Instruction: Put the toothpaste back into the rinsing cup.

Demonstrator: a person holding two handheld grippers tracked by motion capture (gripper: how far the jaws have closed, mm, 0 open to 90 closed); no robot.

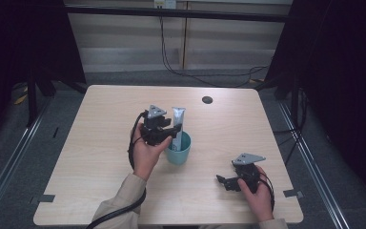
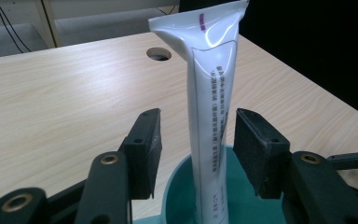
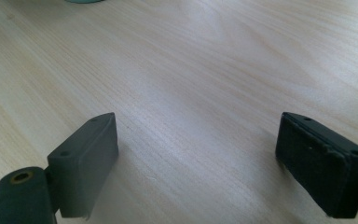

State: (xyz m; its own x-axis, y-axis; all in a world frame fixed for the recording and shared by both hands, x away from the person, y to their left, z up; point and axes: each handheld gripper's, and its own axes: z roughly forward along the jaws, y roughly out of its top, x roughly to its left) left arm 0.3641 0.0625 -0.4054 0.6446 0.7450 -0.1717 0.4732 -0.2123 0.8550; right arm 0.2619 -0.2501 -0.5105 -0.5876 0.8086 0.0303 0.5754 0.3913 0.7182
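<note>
— Where's the tube?
— The white tube (image 2: 212, 107) stands upright in the teal cup (image 1: 178, 149) near the middle of the tabletop (image 1: 100, 143), crimped end up.
— And the left tool (image 2: 196, 144)?
— Its jaws are spread on either side of the tube, just above the cup's rim, with gaps both sides.
— The right tool (image 1: 225, 182)?
— Low over the tabletop near the front right corner, well apart from the cup, jaws spread wide with bare wood between them.

my table (image 1: 100, 143) of pale wood grain, rounded corners, a round cable hole (image 1: 207, 99) near its far edge, a teal cup (image 1: 178, 151) standing directly on it near the middle, grey floor (image 1: 24, 157) around it
</note>
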